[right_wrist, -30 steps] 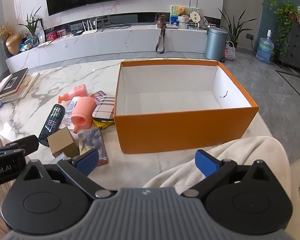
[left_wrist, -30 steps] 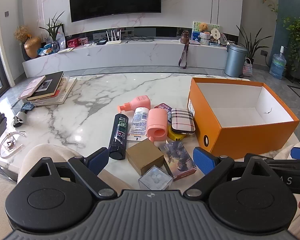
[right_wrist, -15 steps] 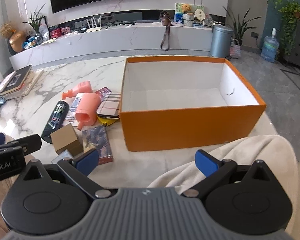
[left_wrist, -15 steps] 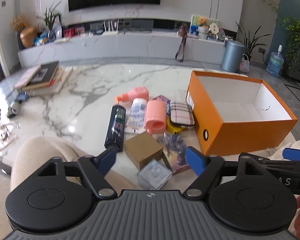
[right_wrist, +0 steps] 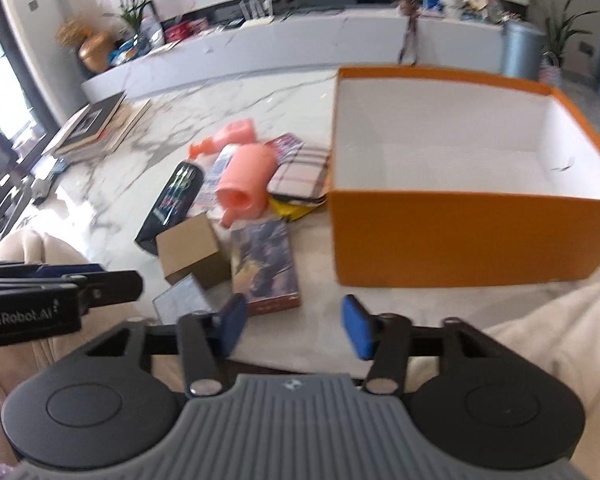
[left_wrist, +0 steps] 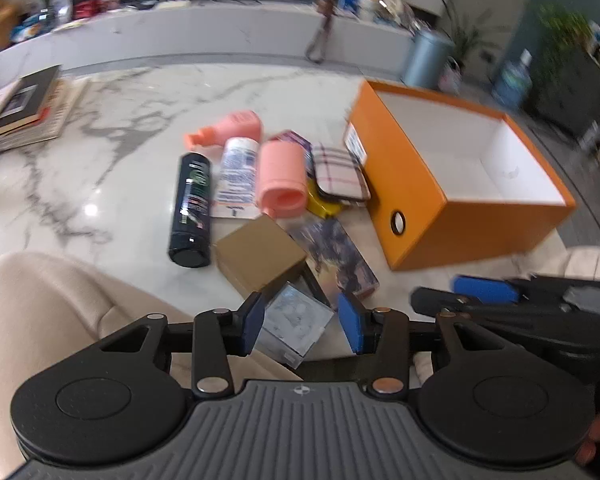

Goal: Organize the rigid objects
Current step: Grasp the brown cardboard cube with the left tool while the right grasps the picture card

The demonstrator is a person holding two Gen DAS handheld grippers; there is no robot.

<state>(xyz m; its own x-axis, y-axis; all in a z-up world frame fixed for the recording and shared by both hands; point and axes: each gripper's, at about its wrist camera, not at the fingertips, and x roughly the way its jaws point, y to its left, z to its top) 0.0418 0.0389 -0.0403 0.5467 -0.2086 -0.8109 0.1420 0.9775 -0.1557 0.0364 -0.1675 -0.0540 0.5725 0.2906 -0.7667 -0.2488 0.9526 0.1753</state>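
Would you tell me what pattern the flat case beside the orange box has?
The flat case has a beige plaid check with dark and red lines, clearest in the left wrist view.

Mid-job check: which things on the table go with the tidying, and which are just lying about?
Job:
orange box
black bottle
pink bottle
white tube
plaid case
brown box
clear cube
picture box

Lying about:
books
cushion
bin
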